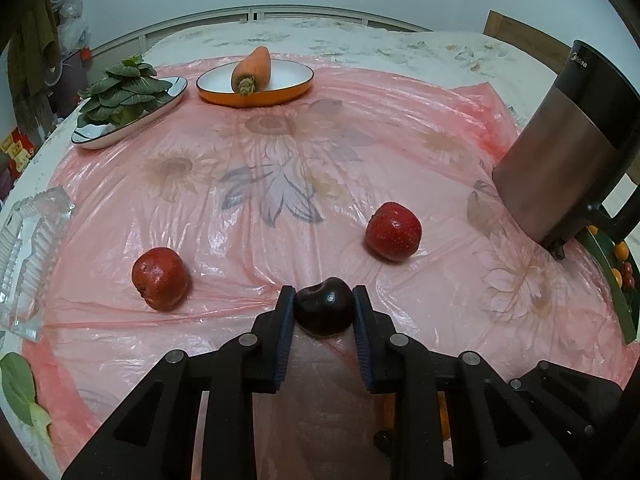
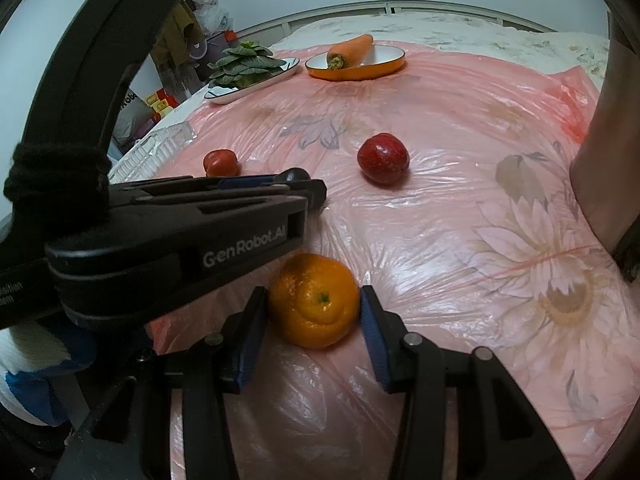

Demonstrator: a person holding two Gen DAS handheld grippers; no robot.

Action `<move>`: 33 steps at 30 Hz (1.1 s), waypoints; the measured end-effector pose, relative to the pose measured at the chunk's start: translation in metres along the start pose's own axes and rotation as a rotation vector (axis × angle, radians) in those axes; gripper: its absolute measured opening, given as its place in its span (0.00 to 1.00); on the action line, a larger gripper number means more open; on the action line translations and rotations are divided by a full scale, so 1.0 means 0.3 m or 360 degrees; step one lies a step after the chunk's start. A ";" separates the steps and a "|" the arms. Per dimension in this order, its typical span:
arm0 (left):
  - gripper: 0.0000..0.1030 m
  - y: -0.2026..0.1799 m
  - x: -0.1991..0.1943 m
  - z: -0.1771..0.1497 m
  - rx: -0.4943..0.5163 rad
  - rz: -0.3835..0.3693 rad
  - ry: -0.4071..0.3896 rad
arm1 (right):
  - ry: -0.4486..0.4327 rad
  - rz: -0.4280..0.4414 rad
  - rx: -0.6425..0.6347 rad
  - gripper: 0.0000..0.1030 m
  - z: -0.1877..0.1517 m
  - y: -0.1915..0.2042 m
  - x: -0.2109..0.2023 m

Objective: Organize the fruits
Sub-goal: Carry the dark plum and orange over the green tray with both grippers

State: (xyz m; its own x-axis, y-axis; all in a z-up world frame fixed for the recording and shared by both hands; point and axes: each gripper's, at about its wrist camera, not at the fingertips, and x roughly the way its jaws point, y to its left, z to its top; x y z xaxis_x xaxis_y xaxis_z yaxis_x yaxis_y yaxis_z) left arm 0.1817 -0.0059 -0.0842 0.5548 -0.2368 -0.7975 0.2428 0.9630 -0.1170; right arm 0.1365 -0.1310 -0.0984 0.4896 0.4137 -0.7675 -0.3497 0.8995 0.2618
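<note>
Jaws: left gripper (image 1: 324, 292) clamped on dark plum (image 1: 325, 307), pads pressing both sides. Right gripper (image 2: 313, 300) grips orange (image 2: 314, 301) likewise, both fruits low over pink plastic sheet (image 1: 360, 128). Beyond: two red apples (image 1: 161, 278) (image 1: 393, 231) loose on sheet. Far: carrot (image 1: 253, 69) in orange dish (image 1: 298, 89), greens (image 1: 120, 92) on plate. Advice: squeeze gently, lift straight, avoid rolling fruit or snagging plastic.
</note>
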 end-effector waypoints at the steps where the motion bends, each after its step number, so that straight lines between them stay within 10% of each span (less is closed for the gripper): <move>1: 0.23 0.000 -0.005 0.000 -0.0002 -0.0003 -0.0005 | 0.0000 -0.0002 -0.0001 0.66 0.002 0.001 0.002; 33: 0.23 0.017 -0.272 -0.121 -0.0141 0.0020 -0.0084 | -0.0034 -0.0091 -0.0038 0.66 -0.104 0.030 -0.256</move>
State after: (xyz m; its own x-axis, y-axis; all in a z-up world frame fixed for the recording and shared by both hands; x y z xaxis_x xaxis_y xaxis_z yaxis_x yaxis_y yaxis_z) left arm 0.1088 0.0231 -0.0411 0.5990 -0.2290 -0.7673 0.1658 0.9729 -0.1610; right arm 0.0708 -0.1590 -0.0553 0.5261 0.3650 -0.7682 -0.3396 0.9182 0.2037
